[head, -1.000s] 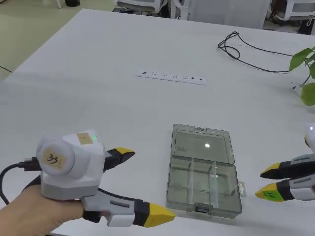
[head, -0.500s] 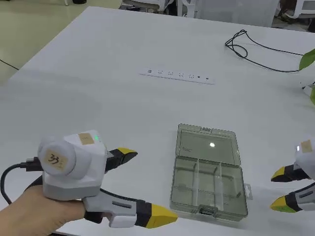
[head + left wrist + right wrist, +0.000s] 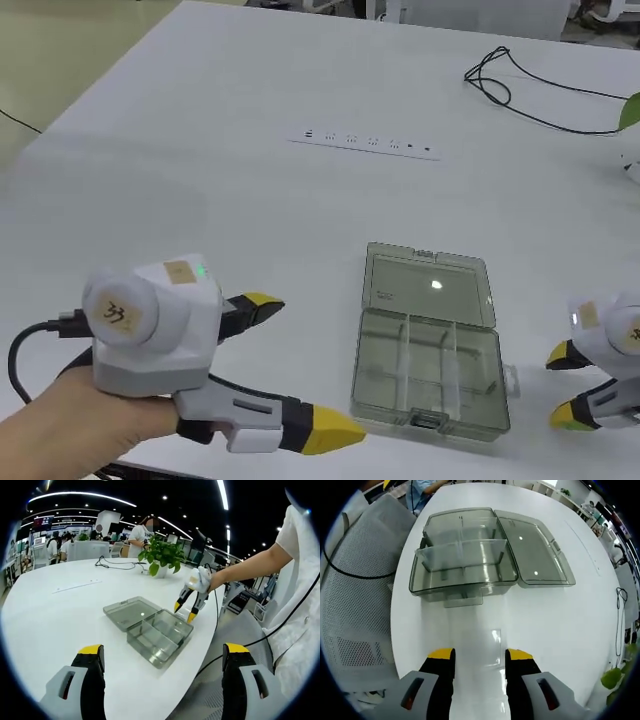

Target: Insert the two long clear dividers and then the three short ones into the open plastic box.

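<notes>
The clear plastic box lies open near the table's front edge, its lid folded flat behind it. Clear dividers stand inside it. A small clear divider piece lies on the table by the box's right side, and it shows as the piece just ahead of my right gripper, which is open and empty. That right gripper hovers to the right of the box. My left gripper is held left of the box, wide open with nothing in it, and looks across at the box.
A white power strip and a black cable lie farther back on the white table. A potted plant stands beyond the box. The table's edge runs close to the box, with a mesh chair beside it.
My right gripper has drawn back a little to the right, away from the box. The head camera has shifted. The left gripper, the box and the loose piece keep their places.
</notes>
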Motion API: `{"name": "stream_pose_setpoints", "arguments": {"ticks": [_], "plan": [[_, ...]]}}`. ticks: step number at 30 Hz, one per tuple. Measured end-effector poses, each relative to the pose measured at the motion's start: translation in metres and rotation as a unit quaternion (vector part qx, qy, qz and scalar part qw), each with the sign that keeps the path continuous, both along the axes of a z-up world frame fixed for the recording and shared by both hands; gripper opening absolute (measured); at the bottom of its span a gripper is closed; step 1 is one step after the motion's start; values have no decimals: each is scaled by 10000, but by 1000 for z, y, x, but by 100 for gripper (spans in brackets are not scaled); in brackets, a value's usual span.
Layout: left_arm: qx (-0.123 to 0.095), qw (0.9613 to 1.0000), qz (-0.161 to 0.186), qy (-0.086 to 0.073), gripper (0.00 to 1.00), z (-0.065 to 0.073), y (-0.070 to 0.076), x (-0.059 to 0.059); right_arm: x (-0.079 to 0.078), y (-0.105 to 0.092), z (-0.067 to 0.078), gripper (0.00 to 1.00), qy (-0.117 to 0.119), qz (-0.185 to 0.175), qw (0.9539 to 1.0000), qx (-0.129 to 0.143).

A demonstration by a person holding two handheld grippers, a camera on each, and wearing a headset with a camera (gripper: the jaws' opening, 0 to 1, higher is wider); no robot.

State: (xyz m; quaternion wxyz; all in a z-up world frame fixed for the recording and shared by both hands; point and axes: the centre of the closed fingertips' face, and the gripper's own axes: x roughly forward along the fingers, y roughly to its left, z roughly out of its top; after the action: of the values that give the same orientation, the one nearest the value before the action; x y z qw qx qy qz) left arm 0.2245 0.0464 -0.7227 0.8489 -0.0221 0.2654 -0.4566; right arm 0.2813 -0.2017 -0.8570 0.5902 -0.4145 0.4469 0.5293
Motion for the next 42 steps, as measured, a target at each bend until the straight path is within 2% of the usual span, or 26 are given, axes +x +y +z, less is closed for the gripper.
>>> {"name": "stream_pose_setpoints", "arguments": {"ticks": [9, 14, 23, 27, 35, 40, 42], "plan": [[-15, 10000, -2, 31, 100, -2, 1, 2, -1, 3, 1, 40, 37, 48, 10000, -23], [-19, 10000, -26, 24, 100, -2, 0, 3, -1, 4, 1, 33, 9, 71, 10000, -37], [-11, 10000, -40, 18, 100, -1, -1, 2, -1, 4, 1, 33, -25, 63, 10000, -64], [5, 10000, -63, 6, 100, 0, -2, 2, -4, 6, 6, 32, -94, 32, 9999, 24], [-115, 9999, -54, -41, 100, 10, -7, 7, -5, 14, 37, 32, -416, -96, 9988, 254], [-298, 9995, 12, 37, 99, 20, -13, 11, -12, 25, 67, 32, -657, -119, 9969, 413], [-380, 9992, 58, 102, 96, 24, -17, 13, -12, 28, 67, 32, -726, -151, 9960, 504]]}}
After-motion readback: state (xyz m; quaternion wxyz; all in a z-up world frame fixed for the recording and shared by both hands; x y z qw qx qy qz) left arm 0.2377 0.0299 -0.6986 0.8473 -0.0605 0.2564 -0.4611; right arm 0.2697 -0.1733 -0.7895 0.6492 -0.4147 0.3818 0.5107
